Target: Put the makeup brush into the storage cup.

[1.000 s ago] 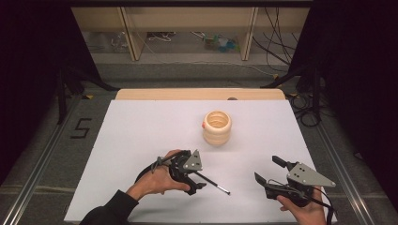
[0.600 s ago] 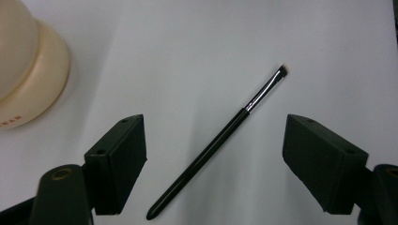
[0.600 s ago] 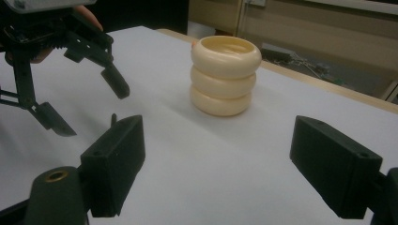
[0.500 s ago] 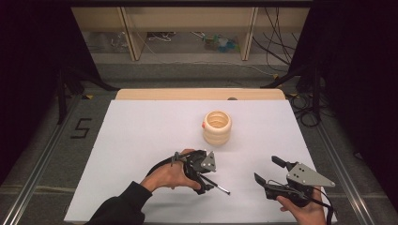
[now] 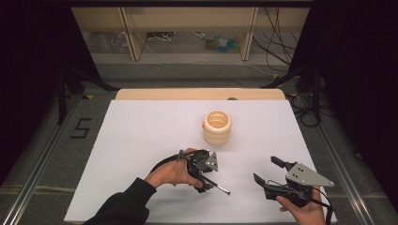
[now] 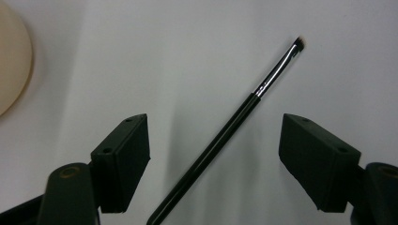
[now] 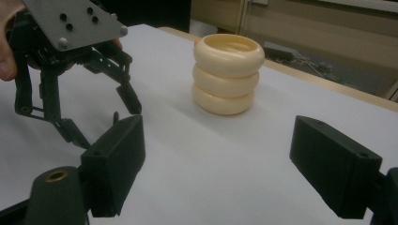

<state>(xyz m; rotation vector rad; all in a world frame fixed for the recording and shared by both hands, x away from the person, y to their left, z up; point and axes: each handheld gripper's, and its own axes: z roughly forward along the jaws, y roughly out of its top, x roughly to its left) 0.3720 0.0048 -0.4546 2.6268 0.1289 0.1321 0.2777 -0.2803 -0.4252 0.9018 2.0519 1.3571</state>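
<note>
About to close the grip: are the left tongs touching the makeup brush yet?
Apart. In the left gripper view the makeup brush lies between the open left tongs, with white table visible on both sides of its handle.

Brush (image 6: 225,136) handle end cut off at btm edge; cup (image 6: 11,61) mostly cropped left.

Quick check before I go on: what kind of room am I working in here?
Probably a lab recording bay, not a home: a white-covered table framed by black curtains, loose cables on the floor, and a taped number 5 beside the table.
</note>
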